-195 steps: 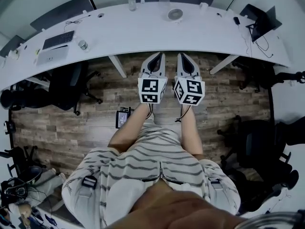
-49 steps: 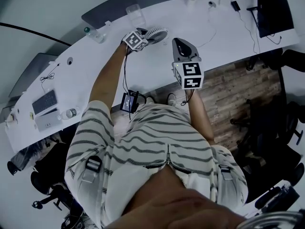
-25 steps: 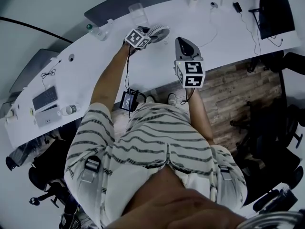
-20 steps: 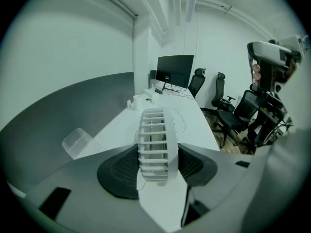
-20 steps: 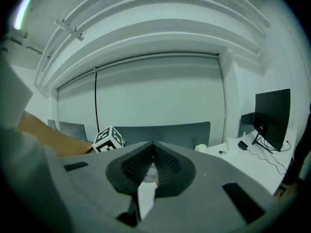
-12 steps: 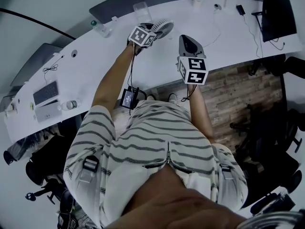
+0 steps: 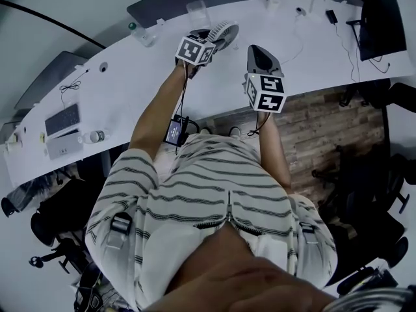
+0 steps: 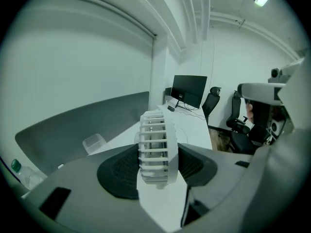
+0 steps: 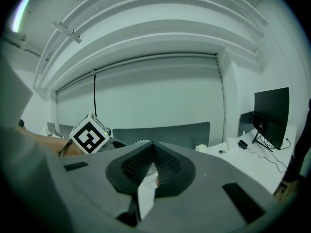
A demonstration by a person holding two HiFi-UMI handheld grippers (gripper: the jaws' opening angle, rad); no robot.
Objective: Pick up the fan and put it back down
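The small white fan (image 7: 224,30) with a slatted round cage is held edge-on between the dark pads of my left gripper (image 7: 212,39), above the white curved desk (image 7: 130,90). In the left gripper view the fan (image 8: 155,130) fills the gap between the jaws of that gripper (image 8: 156,155), and both pads press on its sides. My right gripper (image 7: 259,52) hovers over the desk to the right of the fan, apart from it, with its jaws together and nothing in them. In the right gripper view this gripper (image 9: 153,152) points at the back wall, with the left gripper's marker cube (image 9: 90,134) at its left.
A clear cup (image 7: 197,8) and a bottle (image 7: 140,32) stand behind the fan. A keyboard (image 7: 63,119) and a small bottle (image 7: 94,136) lie far left, a monitor (image 7: 380,18) far right. Office chairs (image 7: 364,174) stand on the wood floor.
My left gripper has risen with the fan in it, lifting it off the desk and tilting slightly. The right gripper has stayed where it was.
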